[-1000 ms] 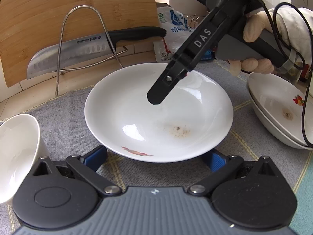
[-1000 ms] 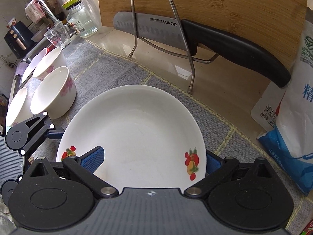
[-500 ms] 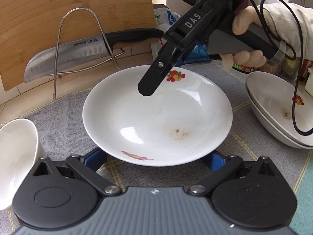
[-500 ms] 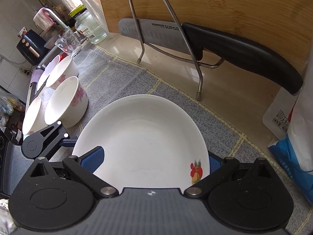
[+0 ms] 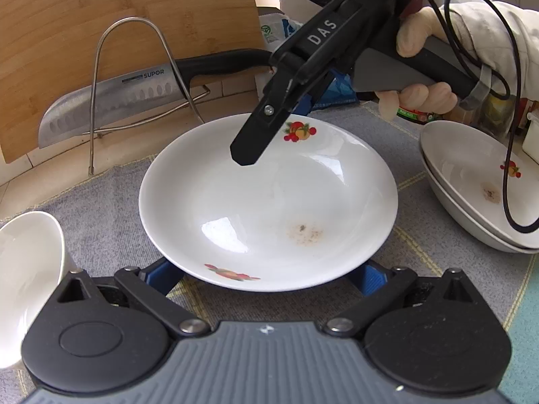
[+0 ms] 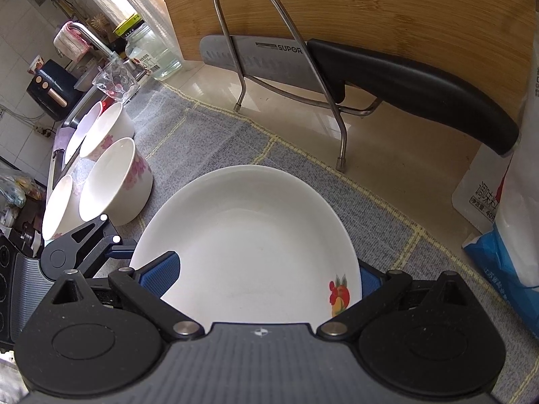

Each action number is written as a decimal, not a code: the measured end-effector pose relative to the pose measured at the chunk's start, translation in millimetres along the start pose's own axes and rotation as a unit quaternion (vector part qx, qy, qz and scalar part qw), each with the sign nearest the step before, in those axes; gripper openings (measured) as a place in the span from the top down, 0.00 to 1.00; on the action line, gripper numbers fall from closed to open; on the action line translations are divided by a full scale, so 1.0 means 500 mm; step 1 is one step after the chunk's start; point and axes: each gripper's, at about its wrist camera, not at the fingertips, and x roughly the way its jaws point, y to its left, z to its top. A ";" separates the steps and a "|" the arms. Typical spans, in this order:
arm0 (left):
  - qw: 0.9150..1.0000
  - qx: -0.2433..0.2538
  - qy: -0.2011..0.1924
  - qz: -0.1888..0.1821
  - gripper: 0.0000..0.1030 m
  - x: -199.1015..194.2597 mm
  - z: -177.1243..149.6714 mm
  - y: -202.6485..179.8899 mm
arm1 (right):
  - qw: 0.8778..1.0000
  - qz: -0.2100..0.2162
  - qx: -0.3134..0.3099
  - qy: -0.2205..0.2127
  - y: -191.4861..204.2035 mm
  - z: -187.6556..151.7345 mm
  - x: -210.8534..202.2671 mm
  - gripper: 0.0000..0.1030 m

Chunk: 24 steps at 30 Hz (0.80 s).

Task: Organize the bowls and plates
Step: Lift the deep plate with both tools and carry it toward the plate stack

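A white plate (image 5: 262,202) with fruit prints and a brown stain lies on the grey mat; it also shows in the right wrist view (image 6: 249,245). My left gripper (image 5: 266,274) is open, its blue pads at the plate's near rim, under it. My right gripper (image 6: 266,279) is open with one pad over the plate's inner rim and the other outside it; in the left wrist view its finger (image 5: 259,138) hangs over the plate's far side. Two stacked plates (image 5: 478,188) sit at the right. Several white bowls (image 6: 114,178) with pink flowers stand at the left.
A bamboo cutting board (image 6: 370,10) leans at the back behind a wire rack (image 6: 279,50) that holds a large knife (image 6: 370,70). A blue and white bag (image 6: 515,219) stands at the right. A glass (image 6: 116,79) and a jar (image 6: 151,54) stand far left.
The right gripper has drawn back toward the plate's far rim and lifted a little, uncovering the fruit print there. The left gripper has stayed at the near rim.
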 end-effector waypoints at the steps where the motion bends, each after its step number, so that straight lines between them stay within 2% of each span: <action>1: 1.000 0.000 0.001 -0.001 0.02 0.000 0.000 0.001 | 1.000 0.000 0.000 -0.001 0.002 -0.001 -0.001 0.00; 9: 1.000 0.002 0.008 -0.004 0.02 -0.014 -0.007 0.001 | 1.000 -0.001 -0.001 -0.003 0.025 -0.011 -0.007 0.00; 24: 1.000 0.023 0.013 -0.014 0.02 -0.092 -0.015 -0.026 | 1.000 0.000 0.004 -0.029 0.099 -0.064 -0.054 0.00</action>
